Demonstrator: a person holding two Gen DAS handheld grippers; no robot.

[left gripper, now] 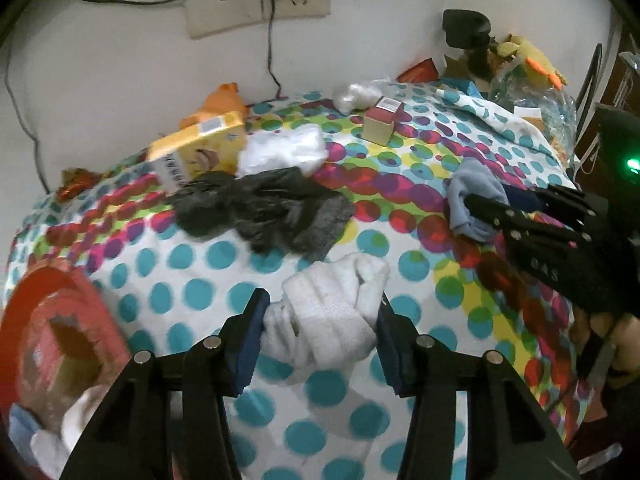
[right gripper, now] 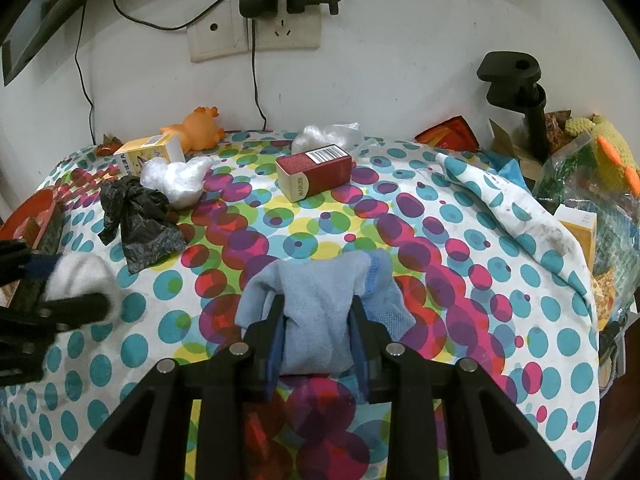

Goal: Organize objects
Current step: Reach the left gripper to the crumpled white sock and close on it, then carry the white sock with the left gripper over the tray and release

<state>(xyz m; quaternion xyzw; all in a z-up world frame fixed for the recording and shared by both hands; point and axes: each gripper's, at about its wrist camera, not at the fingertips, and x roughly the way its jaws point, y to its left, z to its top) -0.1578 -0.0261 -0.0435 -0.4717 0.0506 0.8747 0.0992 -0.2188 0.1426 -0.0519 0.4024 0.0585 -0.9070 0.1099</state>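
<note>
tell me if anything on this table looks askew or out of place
The red box lies tipped on its side mid-table, and the yellow box near the wall is toppled too. A crumpled black plastic bag sprawls loose beside white wadding. The tablecloth is bunched up at the right.

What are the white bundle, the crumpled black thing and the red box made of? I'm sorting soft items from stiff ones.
The white bundle looks like knitted terry cloth, probably a rolled sock: matte, ribbed and fuzzy. The crumpled black thing looks like thin plastic film, likely a bag: faint sheen, sharp wrinkles. The red box looks like printed cardboard: flat faces, crisp edges, barcode.
</note>
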